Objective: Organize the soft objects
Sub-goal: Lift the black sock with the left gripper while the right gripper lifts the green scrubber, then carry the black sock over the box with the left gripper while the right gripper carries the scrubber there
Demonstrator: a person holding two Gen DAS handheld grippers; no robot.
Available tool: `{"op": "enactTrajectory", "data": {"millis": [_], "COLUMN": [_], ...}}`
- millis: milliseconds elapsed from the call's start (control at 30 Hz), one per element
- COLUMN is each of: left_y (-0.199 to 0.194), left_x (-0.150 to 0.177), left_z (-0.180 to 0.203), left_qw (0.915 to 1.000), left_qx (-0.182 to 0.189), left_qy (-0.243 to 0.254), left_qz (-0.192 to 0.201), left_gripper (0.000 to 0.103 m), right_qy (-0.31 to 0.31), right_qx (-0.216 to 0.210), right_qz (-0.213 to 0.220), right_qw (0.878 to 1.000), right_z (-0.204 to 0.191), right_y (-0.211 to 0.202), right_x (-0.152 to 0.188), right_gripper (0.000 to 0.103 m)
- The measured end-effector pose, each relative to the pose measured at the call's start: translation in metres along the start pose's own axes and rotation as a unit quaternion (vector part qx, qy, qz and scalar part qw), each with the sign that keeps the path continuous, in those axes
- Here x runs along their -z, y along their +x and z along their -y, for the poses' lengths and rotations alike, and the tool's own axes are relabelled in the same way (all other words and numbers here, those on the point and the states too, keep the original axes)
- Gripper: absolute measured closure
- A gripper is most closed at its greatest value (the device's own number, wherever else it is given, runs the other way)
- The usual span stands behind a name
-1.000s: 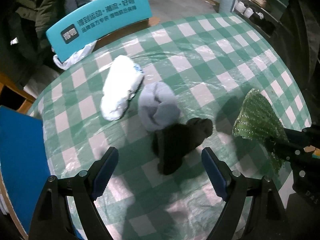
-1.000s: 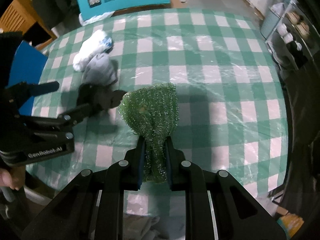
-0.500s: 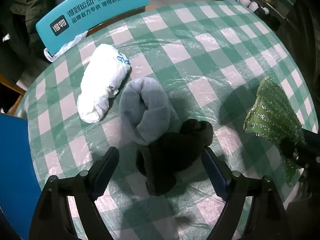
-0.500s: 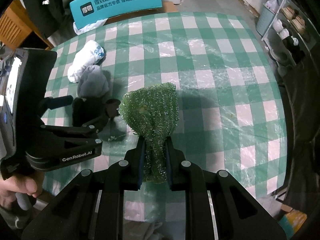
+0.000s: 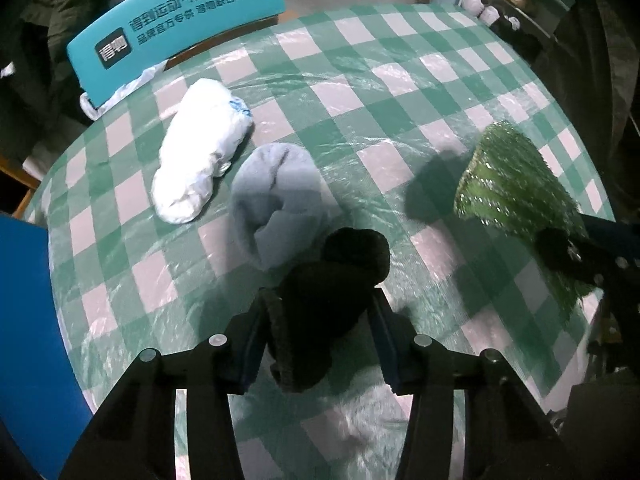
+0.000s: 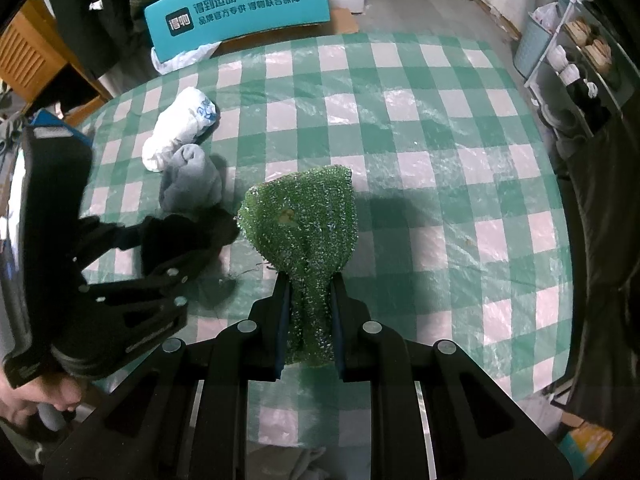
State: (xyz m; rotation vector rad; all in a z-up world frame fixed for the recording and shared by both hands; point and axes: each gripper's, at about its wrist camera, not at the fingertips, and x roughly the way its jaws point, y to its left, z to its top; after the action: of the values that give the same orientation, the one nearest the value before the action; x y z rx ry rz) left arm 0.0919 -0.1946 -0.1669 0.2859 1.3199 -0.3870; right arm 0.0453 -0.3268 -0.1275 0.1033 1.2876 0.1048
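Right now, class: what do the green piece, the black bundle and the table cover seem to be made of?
Green piece: looks like coarse mesh with metallic thread, since it glints; possibly a scouring cloth.
Black bundle: soft matte knit or fleece, no shine; probably a rolled sock.
Table cover: checked cloth under clear plastic film, judging by wrinkled glare.

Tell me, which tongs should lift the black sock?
Left. The left tongs already sit around the black sock, while the right tongs are busy holding the green cloth.
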Motion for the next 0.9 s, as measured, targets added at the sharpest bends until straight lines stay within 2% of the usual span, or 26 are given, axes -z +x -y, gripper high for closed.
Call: {"op": "enactTrajectory", "data": {"millis": [333, 900], "left_y": [-0.029, -0.105], "left_x": [0.017, 0.031], "left_z": [-0.019, -0.058], "left_qw": [0.9998, 0.9962], "left_qx": [0.001, -0.048], "left_qy": [-0.016, -0.028], "left_qz": [0.012, 0.068], "left_gripper": [0.054, 0.054], "right_qy": [-0.009, -0.039], "right_qx": [-0.004, -0.015], "right_qz": [0.009, 0.053], "right_qw": [1.0, 0.998], "right_z": [-0.013, -0.052], "right_y": [-0.007, -0.044], "right_x": [-0.001, -0.01], "right_gripper": [0.087, 0.087]}}
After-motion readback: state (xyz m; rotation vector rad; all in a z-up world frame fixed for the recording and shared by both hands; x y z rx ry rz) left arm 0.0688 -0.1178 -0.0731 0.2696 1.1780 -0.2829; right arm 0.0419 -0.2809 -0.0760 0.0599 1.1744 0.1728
